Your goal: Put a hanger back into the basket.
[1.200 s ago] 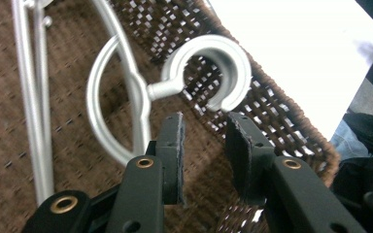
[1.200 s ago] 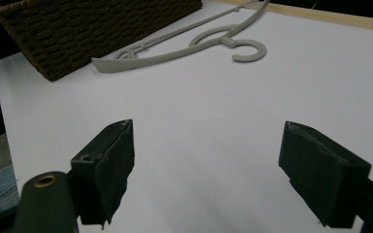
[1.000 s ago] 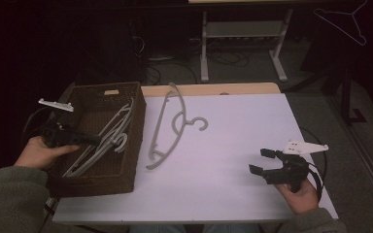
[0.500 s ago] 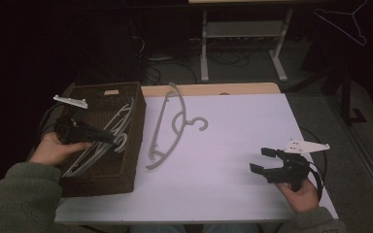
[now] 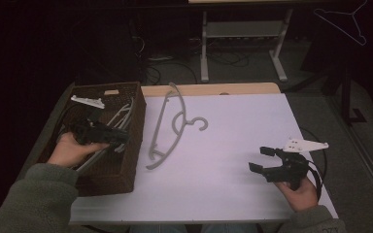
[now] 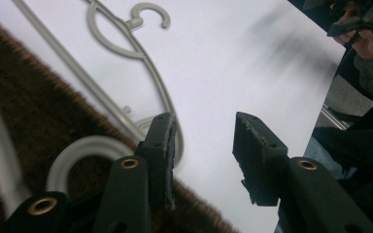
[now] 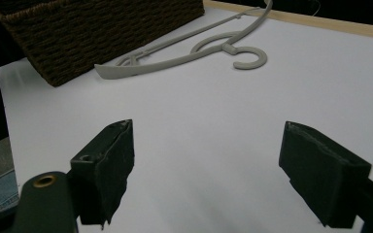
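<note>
Lying flat: grey plastic hanger, curled hook; left tongs opening empty, right tongs open.

1. No words, numbers, labels or signs can be read anywhere.
2. The brown woven basket, the grey plastic hanger and the white table top have no writing on them.

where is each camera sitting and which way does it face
High view: above the person's side, looking forward and down on the table; both forearms, left gripper, right gripper.
Left gripper view: on the left gripper over the basket, facing across the table; its open jaws.
Right gripper view: low on the right gripper, facing the basket; its open jaws.
Shared: all show the grey hanger beside the basket.
</note>
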A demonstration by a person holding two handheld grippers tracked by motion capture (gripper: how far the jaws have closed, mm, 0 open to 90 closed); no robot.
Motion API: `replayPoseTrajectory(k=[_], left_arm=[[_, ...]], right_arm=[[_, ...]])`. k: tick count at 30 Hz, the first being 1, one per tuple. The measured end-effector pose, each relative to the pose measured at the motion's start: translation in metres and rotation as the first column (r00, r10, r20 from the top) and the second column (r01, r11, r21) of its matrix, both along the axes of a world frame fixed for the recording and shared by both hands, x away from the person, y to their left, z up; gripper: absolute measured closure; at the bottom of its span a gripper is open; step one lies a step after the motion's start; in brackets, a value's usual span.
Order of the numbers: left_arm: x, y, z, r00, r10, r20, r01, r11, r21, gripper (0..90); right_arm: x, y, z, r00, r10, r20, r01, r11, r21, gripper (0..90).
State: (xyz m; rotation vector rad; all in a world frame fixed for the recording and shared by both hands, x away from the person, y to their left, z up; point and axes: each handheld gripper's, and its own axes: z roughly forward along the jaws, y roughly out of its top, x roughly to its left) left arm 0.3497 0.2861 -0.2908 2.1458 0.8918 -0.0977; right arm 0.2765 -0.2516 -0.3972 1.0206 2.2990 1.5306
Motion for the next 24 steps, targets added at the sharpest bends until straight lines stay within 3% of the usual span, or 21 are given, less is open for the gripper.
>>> replayPoseTrajectory(k=[10, 24], left_arm=[[0.004, -0.04, -0.004, 0.9992, -0.04, 0.0, 0.04, 0.9992, -0.004, 55.1], [0.016, -0.095, -0.011, 0.9988, -0.049, 0.008, 0.049, 0.9983, -0.03, 53.5]], right_arm=[[0.001, -0.001, 0.001, 1.0, 0.003, 0.004, -0.003, 1.0, 0.002, 19.5], [0.001, -0.003, 0.001, 1.0, 0.003, 0.006, -0.003, 1.0, 0.009, 19.4]])
